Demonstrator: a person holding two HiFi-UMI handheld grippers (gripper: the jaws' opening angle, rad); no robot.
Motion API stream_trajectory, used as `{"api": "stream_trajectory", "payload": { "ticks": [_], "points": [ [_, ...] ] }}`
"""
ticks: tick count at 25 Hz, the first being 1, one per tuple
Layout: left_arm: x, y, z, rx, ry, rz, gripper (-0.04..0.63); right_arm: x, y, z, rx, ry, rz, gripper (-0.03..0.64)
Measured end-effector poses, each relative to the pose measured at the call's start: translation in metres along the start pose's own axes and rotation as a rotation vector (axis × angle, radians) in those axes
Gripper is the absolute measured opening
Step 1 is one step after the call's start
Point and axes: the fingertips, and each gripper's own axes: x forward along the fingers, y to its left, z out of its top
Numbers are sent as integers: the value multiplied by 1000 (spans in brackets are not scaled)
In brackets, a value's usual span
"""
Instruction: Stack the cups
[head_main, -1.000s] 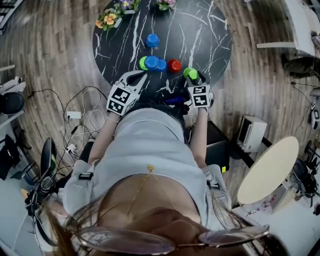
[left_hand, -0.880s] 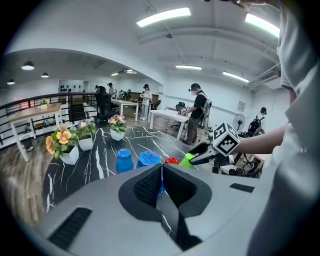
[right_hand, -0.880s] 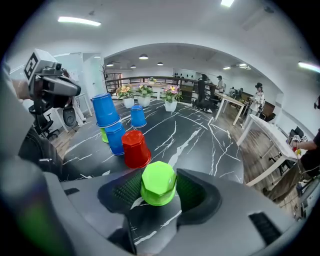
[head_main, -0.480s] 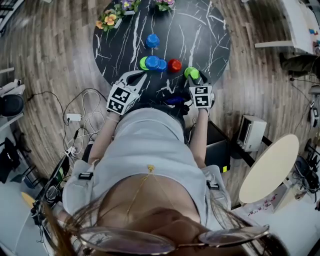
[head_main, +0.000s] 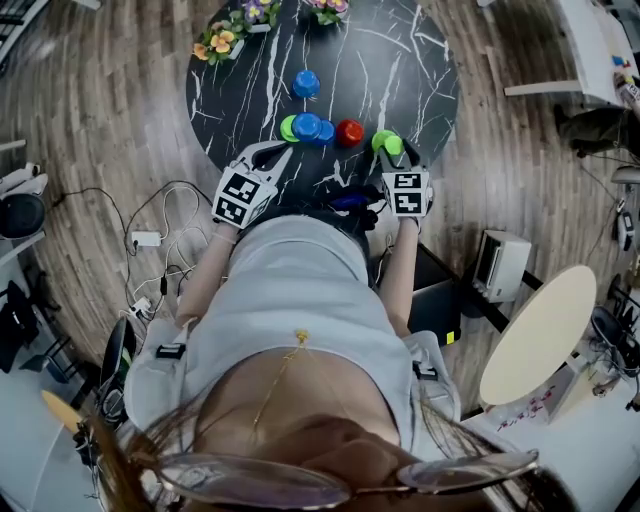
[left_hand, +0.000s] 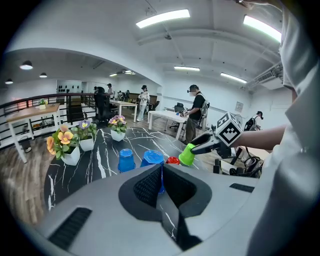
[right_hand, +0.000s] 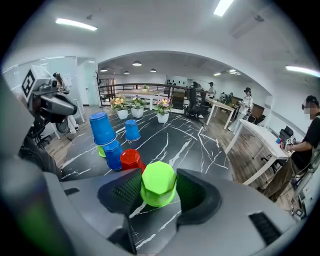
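My right gripper (right_hand: 159, 176) is shut on an upside-down green cup (right_hand: 158, 183), held tilted just above the black marble table (head_main: 400, 60). From the left gripper view the same green cup (left_hand: 187, 154) hangs in the right gripper (left_hand: 205, 145). To its left stand a red cup (head_main: 349, 132), a blue cup (head_main: 323, 131), and a blue cup stacked on a green one (head_main: 300, 127). Another blue cup (head_main: 305, 83) stands farther back. My left gripper (head_main: 283, 150) is shut and holds nothing, close to the stack at the table's near edge.
Flower pots (head_main: 220, 40) line the table's far edge, and a second group of flower pots (head_main: 330, 8) stands beside them. Cables (head_main: 160, 230) lie on the wooden floor at the left. A round cream table (head_main: 540, 340) and a small box (head_main: 500, 265) stand at the right. People stand at desks in the background.
My right gripper has risen a little with the green cup in it and drifted slightly away from me. The left gripper has kept still.
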Motion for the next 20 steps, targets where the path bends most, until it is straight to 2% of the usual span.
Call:
{"api": "stream_trajectory", "payload": {
  "ticks": [10,20],
  "points": [
    [-2,4,0,5,1,-17,34,-23,1,37,-21,-57,-15,224],
    [-8,12,-4,4,9,-27,32,-25,16,61,-55,-84,9,224]
  ]
}}
